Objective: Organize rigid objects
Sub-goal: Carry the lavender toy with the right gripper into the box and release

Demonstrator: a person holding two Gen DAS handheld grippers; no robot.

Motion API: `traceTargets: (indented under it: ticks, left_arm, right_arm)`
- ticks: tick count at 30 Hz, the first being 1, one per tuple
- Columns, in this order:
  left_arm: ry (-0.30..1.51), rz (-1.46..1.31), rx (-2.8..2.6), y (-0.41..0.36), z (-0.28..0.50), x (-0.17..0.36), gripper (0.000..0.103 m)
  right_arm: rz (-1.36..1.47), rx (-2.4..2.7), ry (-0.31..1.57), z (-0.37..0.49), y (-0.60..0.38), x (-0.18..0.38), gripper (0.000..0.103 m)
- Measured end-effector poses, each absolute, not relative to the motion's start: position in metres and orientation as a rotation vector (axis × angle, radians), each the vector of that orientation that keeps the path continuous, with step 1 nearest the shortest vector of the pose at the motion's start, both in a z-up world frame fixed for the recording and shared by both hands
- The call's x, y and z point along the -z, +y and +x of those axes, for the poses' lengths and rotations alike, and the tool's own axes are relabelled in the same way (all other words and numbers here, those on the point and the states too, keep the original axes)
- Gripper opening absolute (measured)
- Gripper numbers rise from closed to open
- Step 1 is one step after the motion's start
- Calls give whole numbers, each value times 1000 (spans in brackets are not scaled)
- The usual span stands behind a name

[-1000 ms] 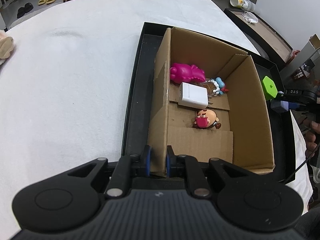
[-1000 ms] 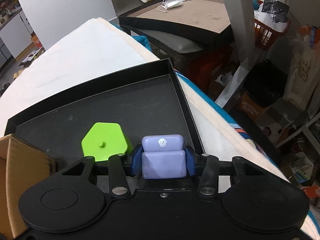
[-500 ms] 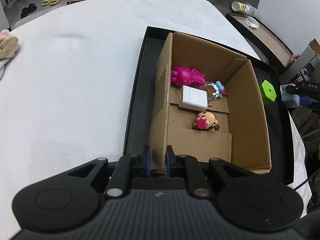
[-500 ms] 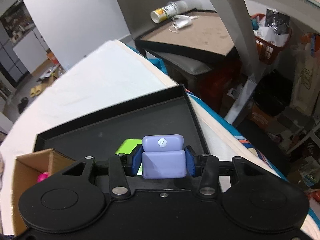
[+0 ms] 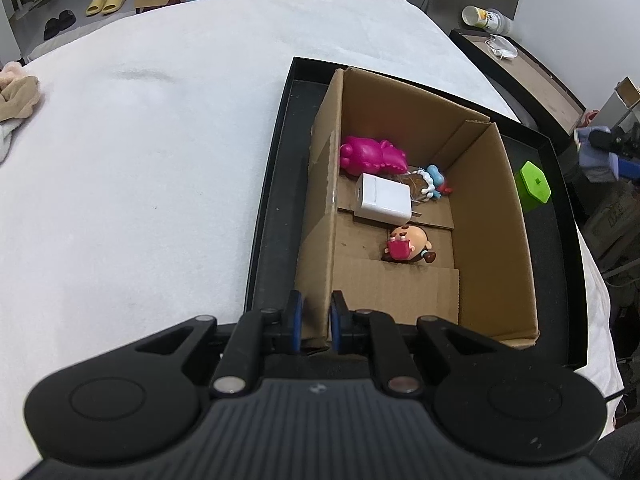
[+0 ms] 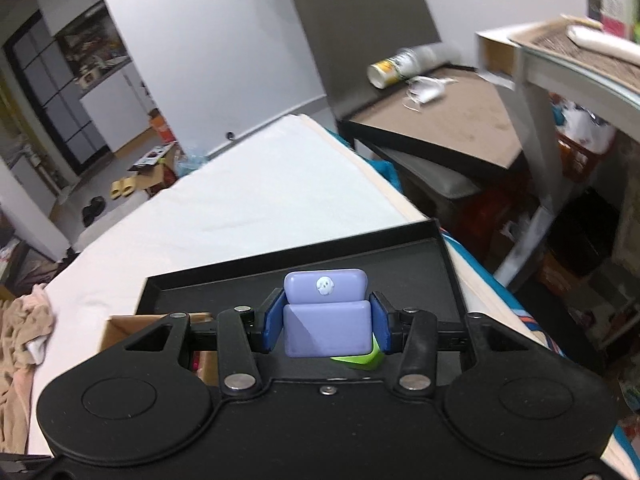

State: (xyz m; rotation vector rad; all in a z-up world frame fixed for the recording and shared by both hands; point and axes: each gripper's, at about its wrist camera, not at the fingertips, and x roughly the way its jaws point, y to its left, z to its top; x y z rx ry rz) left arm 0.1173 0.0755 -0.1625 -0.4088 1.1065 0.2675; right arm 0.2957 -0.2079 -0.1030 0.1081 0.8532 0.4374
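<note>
My left gripper [image 5: 316, 326] is shut on the near left wall of an open cardboard box [image 5: 320, 216] that stands in a black tray [image 5: 272, 200]. In the box lie a pink toy [image 5: 372, 156], a white charger [image 5: 382, 202], a blue-and-white figure [image 5: 434, 180] and a small round-headed doll [image 5: 408, 244]. A green hexagonal block [image 5: 534, 184] stands on the tray right of the box. My right gripper [image 6: 326, 330] is shut on a lavender case [image 6: 326, 318] with a small skull mark, held above the tray [image 6: 400, 260]. The green block [image 6: 358, 360] peeks out below it.
The tray lies on a white cloth-covered surface [image 5: 140, 140]. A beige cloth [image 5: 18, 94] lies at its far left. Beyond the right edge stand a dark side table [image 6: 440, 116] with a can [image 6: 396, 68] and a white mask, and floor clutter.
My right gripper has risen and tilted up with the lavender case, away from the tray floor. The left gripper keeps its hold on the box wall.
</note>
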Motion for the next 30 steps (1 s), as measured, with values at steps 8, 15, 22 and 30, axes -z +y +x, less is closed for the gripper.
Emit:
traceTargets:
  ticks: [8,15,22,30]
  left_arm:
    - [1106,-408,-263,75,116,162,13]
    - [1101,-416,-262,76,115,161,13]
    - [1100,-422,-261,77,114,162,13]
    - [1099,-424,-258,77,113,161,13]
  right_arm:
    - [75,-507,834,281,-183,92,44]
    - [21,-584,836,264,-155,89,44]
    - [-28,-629,850,252,-130,93,44]
    - [-119,-693,875,235,-99,106,44]
